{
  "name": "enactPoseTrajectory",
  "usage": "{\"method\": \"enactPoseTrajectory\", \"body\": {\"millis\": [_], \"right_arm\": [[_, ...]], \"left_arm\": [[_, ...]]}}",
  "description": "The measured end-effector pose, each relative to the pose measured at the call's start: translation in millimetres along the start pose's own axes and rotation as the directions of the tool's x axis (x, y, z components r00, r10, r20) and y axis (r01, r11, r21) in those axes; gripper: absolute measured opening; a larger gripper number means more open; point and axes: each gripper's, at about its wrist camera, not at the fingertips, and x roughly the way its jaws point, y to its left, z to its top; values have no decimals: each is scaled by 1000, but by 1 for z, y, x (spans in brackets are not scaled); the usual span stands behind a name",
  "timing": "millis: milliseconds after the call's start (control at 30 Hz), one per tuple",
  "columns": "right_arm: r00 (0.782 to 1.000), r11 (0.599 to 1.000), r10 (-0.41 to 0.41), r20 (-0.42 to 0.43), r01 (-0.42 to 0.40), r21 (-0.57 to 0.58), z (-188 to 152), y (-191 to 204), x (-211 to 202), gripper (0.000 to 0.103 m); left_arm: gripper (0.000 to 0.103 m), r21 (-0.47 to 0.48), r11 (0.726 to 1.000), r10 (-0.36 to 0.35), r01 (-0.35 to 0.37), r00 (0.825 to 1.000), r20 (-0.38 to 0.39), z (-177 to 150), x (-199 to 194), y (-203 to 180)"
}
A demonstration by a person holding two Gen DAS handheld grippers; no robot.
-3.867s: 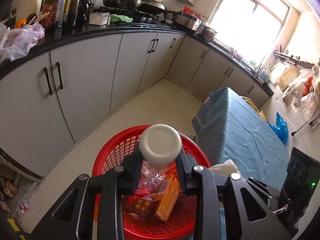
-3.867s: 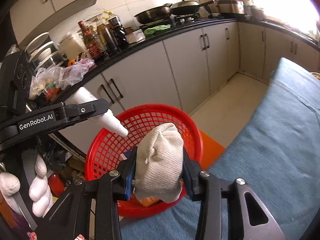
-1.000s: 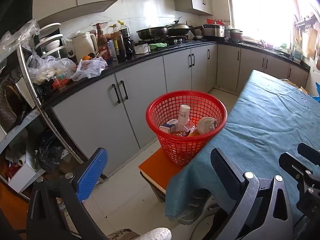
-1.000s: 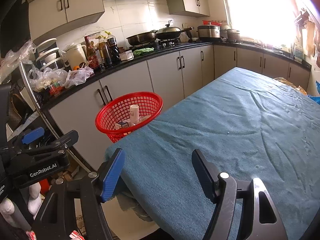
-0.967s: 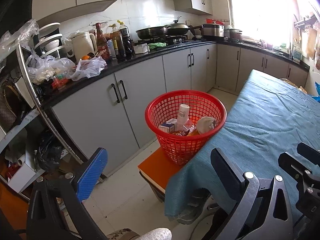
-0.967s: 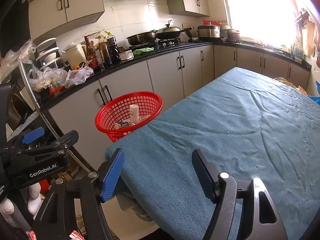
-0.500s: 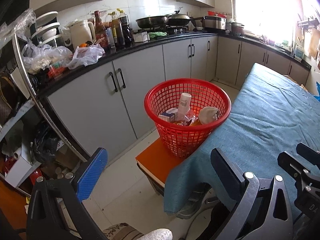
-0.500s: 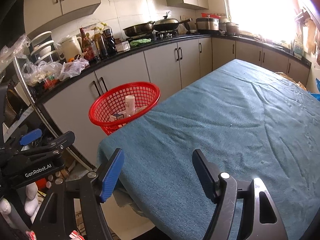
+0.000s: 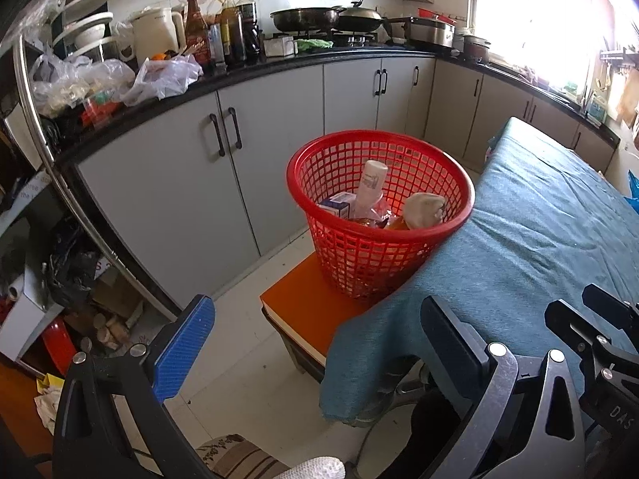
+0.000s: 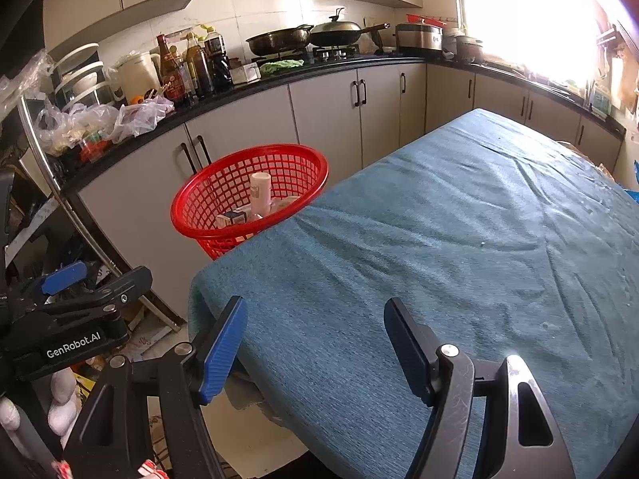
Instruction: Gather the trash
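Observation:
A red mesh basket (image 9: pixel 361 255) stands on an orange stool (image 9: pixel 307 307) at the table's corner. It holds a white bottle (image 9: pixel 369 189), a small box (image 9: pixel 337 204), a balled beige cloth (image 9: pixel 423 209) and other scraps. The basket also shows in the right wrist view (image 10: pixel 207 215). My left gripper (image 9: pixel 315 343) is open and empty, well back from the basket above the floor. My right gripper (image 10: pixel 315 339) is open and empty, low over the near corner of the teal tablecloth (image 10: pixel 459 247).
Grey kitchen cabinets (image 9: pixel 191 175) with a black counter run behind the basket, crowded with bottles (image 9: pixel 223 28), plastic bags (image 9: pixel 159 76) and pans (image 9: pixel 307 18). A metal rack (image 9: pixel 36 92) with clutter stands at the left. White tiled floor (image 9: pixel 247 367) lies below.
Both grippers let go of the bottle and the cloth into the basket and pulled back. Over the last second both views have tilted slightly; the grippers stay open.

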Motion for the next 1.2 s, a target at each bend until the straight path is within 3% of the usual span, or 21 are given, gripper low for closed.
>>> {"method": "enactPoseTrajectory", "body": {"millis": [667, 1200], "right_arm": [[999, 1000, 4, -35, -5, -22, 7, 28, 27, 76], [999, 1000, -5, -45, 4, -18, 9, 30, 34, 77]], "left_arm": [[102, -61, 998, -11, 8, 998, -58, 0, 30, 31], [102, -63, 998, -26, 21, 997, -77, -4, 36, 30]]}}
